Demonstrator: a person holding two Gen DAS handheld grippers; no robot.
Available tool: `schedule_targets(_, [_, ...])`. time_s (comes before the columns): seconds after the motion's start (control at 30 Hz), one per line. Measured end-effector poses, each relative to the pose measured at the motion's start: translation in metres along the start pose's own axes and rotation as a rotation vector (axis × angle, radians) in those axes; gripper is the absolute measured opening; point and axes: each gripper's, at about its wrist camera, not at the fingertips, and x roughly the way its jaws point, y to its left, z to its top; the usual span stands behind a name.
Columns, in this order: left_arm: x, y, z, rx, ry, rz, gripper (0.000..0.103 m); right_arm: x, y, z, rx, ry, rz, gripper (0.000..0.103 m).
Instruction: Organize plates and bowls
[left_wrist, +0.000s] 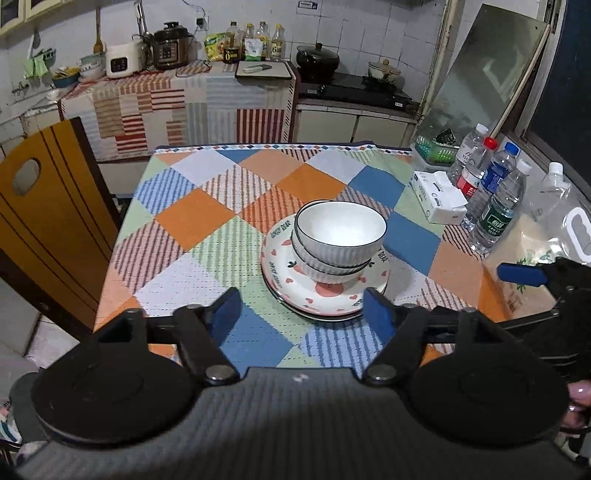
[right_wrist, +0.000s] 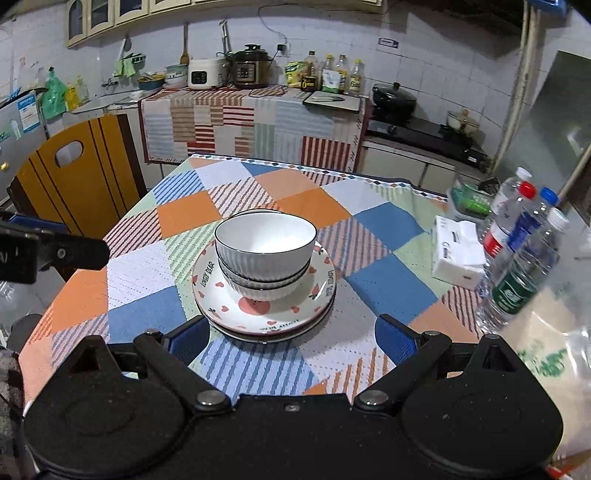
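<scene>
A stack of white ribbed bowls (left_wrist: 338, 240) with dark rims sits on a stack of white plates (left_wrist: 295, 275) with pink hearts and fruit, in the middle of the checkered tablecloth. The bowls (right_wrist: 264, 254) and the plates (right_wrist: 221, 295) also show in the right wrist view. My left gripper (left_wrist: 303, 312) is open and empty, just short of the plates' near edge. My right gripper (right_wrist: 293, 339) is open and empty, its fingers on either side of the plates' near rim without touching. The right gripper's blue finger (left_wrist: 521, 274) shows at the right of the left wrist view.
Several water bottles (left_wrist: 496, 206), a tissue pack (left_wrist: 439, 199) and a green basket (left_wrist: 436, 151) stand at the table's right edge. A plastic bag (left_wrist: 532, 258) lies near right. A wooden chair (left_wrist: 48, 206) stands to the left. The kitchen counter is behind.
</scene>
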Motion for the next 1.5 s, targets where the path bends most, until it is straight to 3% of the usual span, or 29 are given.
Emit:
schedule_targets(0.13, [-0.011,-0.004,-0.007,0.019,-0.015,0.025,0.076,-0.018,0.003,-0.006,0.003,-0.018,-0.021,0.098])
schedule_targets(0.37, [-0.021,-0.011,-0.017,0.039,-0.041,0.072,0.095,-0.042,0.006,-0.017,0.023,-0.033,-0.043,0.099])
schedule_targets(0.47, [-0.021,-0.016,-0.02,0.061,-0.053,0.119,0.099,-0.048,0.008,-0.021,0.02,-0.046,-0.071,0.099])
schedule_targets(0.6, [-0.019,-0.019,-0.026,0.075,-0.073,0.124,0.099,-0.049,0.006,-0.026,0.027,-0.068,-0.114,0.099])
schedule_targets(0.93, [-0.01,-0.016,-0.039,0.023,-0.043,0.104,0.099,-0.045,-0.001,-0.036,0.083,-0.041,-0.12,0.099])
schedule_targets(1.5, [-0.024,-0.02,-0.054,0.053,-0.136,0.152,0.099,-0.054,0.011,-0.05,0.103,-0.061,-0.13,0.099])
